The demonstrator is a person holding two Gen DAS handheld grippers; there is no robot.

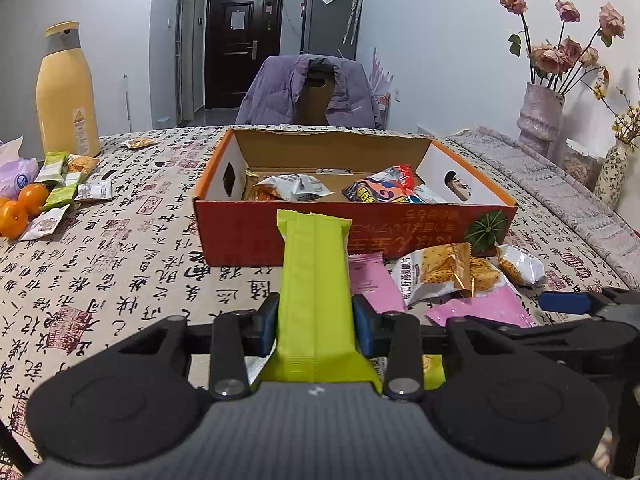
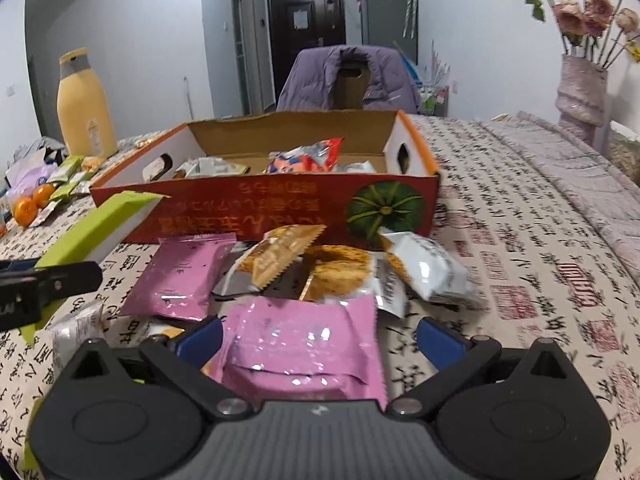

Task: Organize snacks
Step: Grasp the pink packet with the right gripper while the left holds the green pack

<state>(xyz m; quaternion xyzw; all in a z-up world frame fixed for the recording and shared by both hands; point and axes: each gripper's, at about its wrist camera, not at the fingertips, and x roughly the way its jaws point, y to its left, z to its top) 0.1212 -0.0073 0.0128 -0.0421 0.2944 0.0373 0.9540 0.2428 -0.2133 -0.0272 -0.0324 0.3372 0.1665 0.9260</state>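
My left gripper (image 1: 316,308) is shut on a long lime-green snack packet (image 1: 314,264), which sticks out forward, lifted off the table, toward the near wall of the red cardboard box (image 1: 360,236). Several snack bags lie in that box. In the right wrist view the green packet (image 2: 100,224) shows at the left, before the box (image 2: 256,208). My right gripper (image 2: 320,338) is open, low over the table, with a pink packet (image 2: 304,344) lying between its fingers; the right pad stands apart from it.
Another pink packet (image 2: 180,276) and biscuit packets (image 2: 320,272) lie before the box. At the left stand a yellow bottle (image 1: 66,92), oranges (image 1: 24,204) and small packets (image 1: 60,184). A flower vase (image 1: 540,116) stands far right, and a chair with a purple jacket (image 1: 308,92) behind the table.
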